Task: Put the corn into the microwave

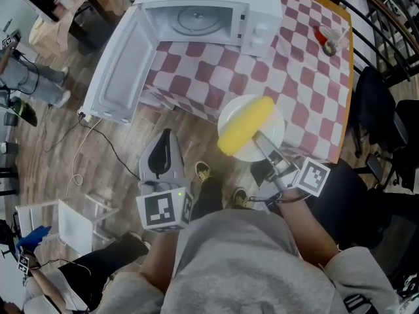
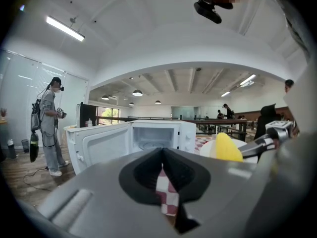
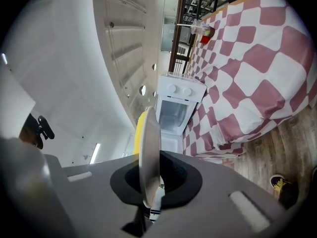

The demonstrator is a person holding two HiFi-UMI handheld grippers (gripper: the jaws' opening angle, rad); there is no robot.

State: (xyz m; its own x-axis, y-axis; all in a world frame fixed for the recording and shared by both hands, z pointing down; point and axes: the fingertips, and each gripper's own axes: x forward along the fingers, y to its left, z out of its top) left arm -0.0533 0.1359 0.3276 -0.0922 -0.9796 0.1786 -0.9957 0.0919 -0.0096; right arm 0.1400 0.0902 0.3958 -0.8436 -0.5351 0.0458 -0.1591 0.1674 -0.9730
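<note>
1. Your right gripper (image 1: 263, 144) is shut tight on the rim of the white plate (image 1: 276, 128). In the right gripper view the plate's edge stands right between the two jaws, so that pinch is what holds it up
2. The corn (image 1: 245, 125) lies on that plate, long and yellow. Nothing clips it down, so I think you need to hold the plate flat or the corn could roll off
3. Your left gripper (image 1: 165, 137) is shut too, jaws together, with nothing in them. It hangs over the wood floor, left of the plate and apart from it
4. The plate looks to be in the air by the front edge of the table (image 1: 308, 77) with the red and white checked cloth, not resting on it
5. Across the table stands the white microwave (image 1: 262, 5). Its door (image 1: 121, 64) is swung wide open to the left, so the way in is free, and the glass turntable (image 1: 196, 19) inside is bare
6. The corn is not in yet. I think the next job is to carry the plate over the cloth and slide it in onto the glass, low enough to miss the top of the opening
</note>
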